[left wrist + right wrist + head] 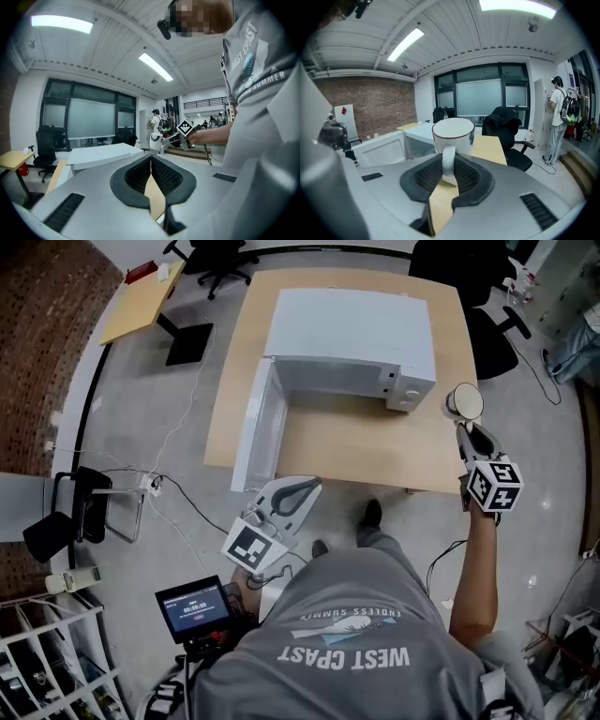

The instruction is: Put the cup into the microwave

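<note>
left tongs (pixel 312 486) near your waist are pressed together, empty. right tongs (pixel 466 424) clamp the cup (pixel 464 401) by its handle, upright, lifted at the table (pixel 375 451) right edge, just beside the microwave (pixel 352 338). door (pixel 258 427) already open. grasp done; you've yet to carry it in, set down, release.
</note>
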Demonstrator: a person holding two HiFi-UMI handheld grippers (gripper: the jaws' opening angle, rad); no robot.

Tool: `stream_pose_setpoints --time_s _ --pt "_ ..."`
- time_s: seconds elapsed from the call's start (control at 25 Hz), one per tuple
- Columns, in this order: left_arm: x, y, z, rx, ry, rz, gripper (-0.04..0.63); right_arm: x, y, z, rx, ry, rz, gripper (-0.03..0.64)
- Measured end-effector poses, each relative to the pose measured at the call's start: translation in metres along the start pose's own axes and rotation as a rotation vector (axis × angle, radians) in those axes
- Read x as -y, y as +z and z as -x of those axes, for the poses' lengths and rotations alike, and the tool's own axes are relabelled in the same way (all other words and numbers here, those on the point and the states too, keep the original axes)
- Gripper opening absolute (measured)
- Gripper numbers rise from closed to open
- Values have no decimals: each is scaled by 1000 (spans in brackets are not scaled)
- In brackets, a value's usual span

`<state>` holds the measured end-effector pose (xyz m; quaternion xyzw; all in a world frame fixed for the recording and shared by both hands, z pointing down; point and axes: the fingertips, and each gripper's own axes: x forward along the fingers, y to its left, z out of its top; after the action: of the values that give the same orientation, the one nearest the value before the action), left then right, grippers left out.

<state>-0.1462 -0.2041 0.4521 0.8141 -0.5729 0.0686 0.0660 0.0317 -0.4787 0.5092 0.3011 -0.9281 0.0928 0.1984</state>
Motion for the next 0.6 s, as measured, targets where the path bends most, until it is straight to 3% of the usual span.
stream_pose_setpoints --time_s 0.32,0.6 --pt "2 6 51 88 -6 -28 21 -94 57 79 84 87 62 74" --pt "10 19 80 146 -37 -54 21 -155 81 143 125 121 98 74"
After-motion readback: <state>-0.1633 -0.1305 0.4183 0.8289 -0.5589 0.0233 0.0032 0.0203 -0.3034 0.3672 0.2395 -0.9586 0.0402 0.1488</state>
